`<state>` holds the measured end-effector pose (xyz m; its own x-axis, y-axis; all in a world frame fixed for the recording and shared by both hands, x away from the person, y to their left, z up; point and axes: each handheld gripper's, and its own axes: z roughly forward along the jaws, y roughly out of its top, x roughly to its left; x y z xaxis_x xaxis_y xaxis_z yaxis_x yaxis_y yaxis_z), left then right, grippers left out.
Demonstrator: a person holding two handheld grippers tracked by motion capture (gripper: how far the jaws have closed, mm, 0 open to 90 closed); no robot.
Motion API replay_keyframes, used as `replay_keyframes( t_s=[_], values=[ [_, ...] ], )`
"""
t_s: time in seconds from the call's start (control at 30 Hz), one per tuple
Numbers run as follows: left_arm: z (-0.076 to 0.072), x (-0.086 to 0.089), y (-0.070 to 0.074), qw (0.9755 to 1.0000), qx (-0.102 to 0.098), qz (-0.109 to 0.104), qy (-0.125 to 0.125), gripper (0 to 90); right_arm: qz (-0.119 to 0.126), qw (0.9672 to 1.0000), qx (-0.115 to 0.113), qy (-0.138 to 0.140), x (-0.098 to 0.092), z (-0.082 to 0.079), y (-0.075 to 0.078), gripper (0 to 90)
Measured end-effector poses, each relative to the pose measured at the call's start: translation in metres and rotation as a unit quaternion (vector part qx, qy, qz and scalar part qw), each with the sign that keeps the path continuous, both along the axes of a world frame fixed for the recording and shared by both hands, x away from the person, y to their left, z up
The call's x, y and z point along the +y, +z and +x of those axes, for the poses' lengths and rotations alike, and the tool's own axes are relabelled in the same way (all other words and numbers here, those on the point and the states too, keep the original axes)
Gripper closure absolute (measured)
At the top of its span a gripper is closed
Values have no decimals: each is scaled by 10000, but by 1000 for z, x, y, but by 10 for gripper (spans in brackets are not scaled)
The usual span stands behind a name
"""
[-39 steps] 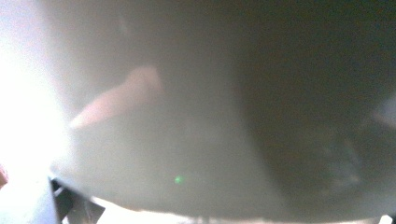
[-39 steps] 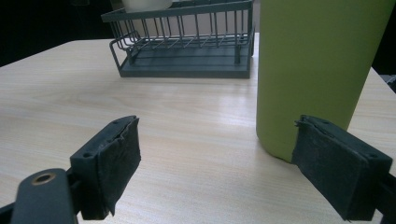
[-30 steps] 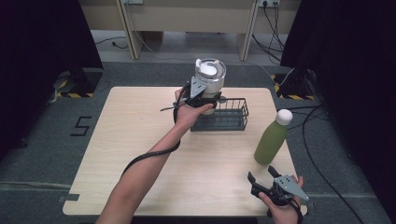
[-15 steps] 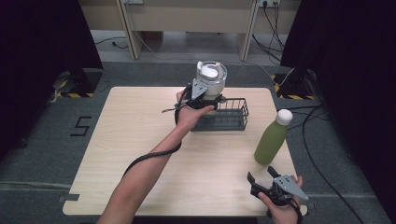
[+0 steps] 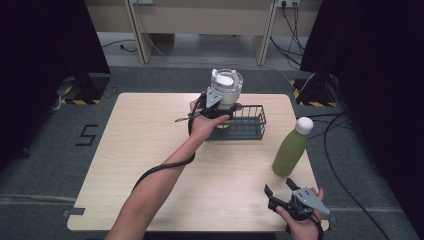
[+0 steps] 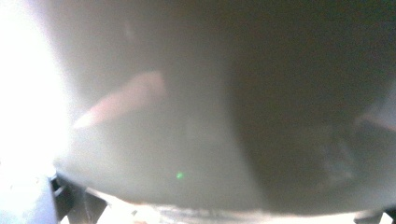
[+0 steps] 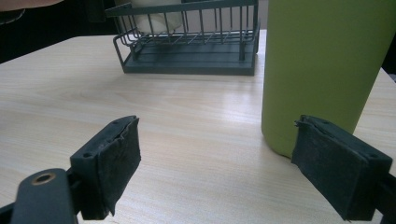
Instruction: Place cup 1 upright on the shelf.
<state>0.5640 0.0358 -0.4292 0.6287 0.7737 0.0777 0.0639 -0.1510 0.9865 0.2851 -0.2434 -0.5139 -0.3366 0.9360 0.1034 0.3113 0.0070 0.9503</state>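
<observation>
Jar [image 5: 227, 90] sits clamped in my left gripper [image 5: 216, 106], just above the wire basket [image 5: 250, 125] — glass, smooth, breakable, so I hold its wide body; right gripper [image 5: 282, 192] open, idle.

Wire basket [image 5: 246, 121] – matt metal; table [image 5: 150, 150] – smooth wood.

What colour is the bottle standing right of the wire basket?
Green with a white cap; the bottle shows best in the high view.
</observation>
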Motion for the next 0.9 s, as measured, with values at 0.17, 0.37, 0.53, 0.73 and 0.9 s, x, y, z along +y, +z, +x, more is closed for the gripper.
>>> replay_keyframes(
  t_s=[0.17,0.37,0.53,0.73,0.9],
  values=[
    [1,-1,-2,10000,26,-15,1,96,0,10000,9,9,1,0,0,149],
    [1,-1,-3,10000,32,-12,6,96,-8,10000,14,18,1,0,0,149],
    [2,-3,-5,10000,69,-20,10,96,-15,10000,9,24,1,0,0,149],
    [3,-5,-11,9999,133,-2,10,95,-28,10000,5,35,1,0,0,149],
    [3,-5,-12,9999,126,9,16,95,-15,10000,8,34,1,0,0,149]
  ],
)
